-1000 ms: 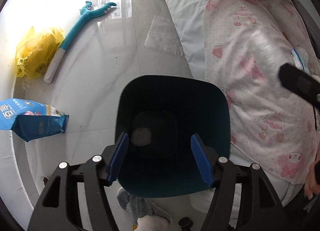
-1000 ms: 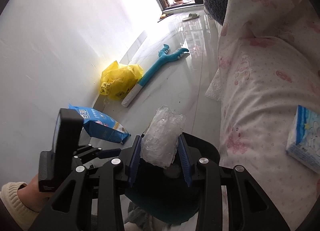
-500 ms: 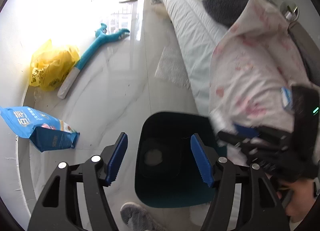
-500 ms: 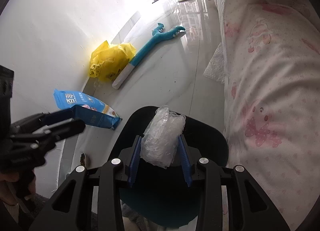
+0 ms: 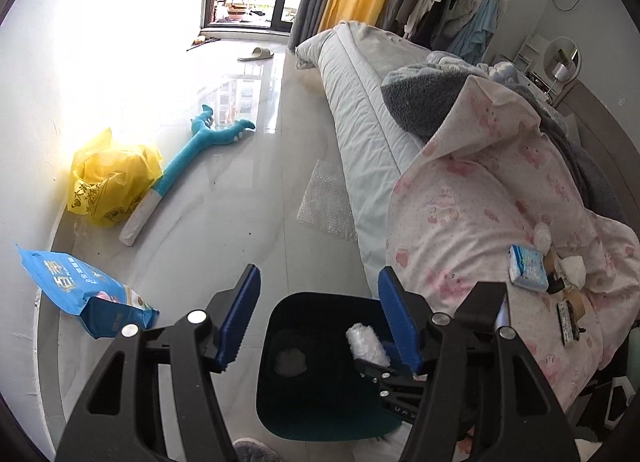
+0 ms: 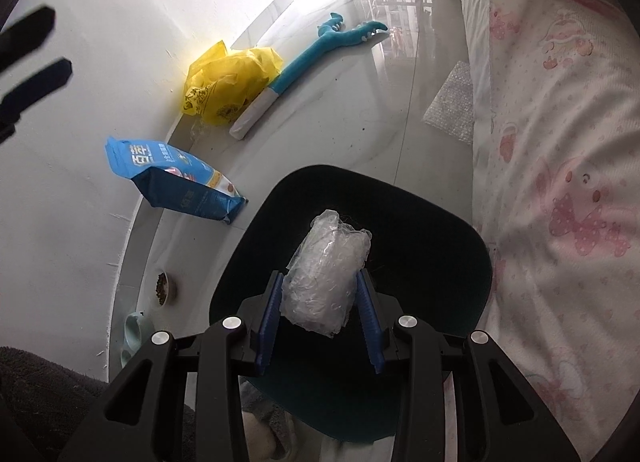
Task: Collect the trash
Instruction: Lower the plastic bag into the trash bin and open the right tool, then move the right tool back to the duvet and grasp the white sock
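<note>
A dark teal trash bin [image 5: 320, 374] stands on the floor beside the bed; it also shows in the right wrist view [image 6: 420, 230]. My right gripper [image 6: 320, 302] is shut on a crumpled wad of clear plastic wrap [image 6: 326, 274] and holds it over the bin's opening; the wad also shows in the left wrist view [image 5: 366, 344]. My left gripper [image 5: 318, 318] is open and empty, above the bin's near side. A pale bit of trash [image 5: 290, 362] lies at the bin's bottom.
On the floor by the wall lie a blue snack bag [image 6: 172, 178], a yellow plastic bag [image 6: 228, 86] and a teal long-handled toy [image 6: 316, 50]. A bubble wrap sheet [image 5: 328, 202] lies by the bed. On the pink quilt [image 5: 480, 198] are a tissue pack [image 5: 528, 266] and crumpled tissues [image 5: 572, 266].
The left gripper has lifted and tilted up, showing more of the room. The right gripper has moved forward over the bin with the plastic wad still in it.
</note>
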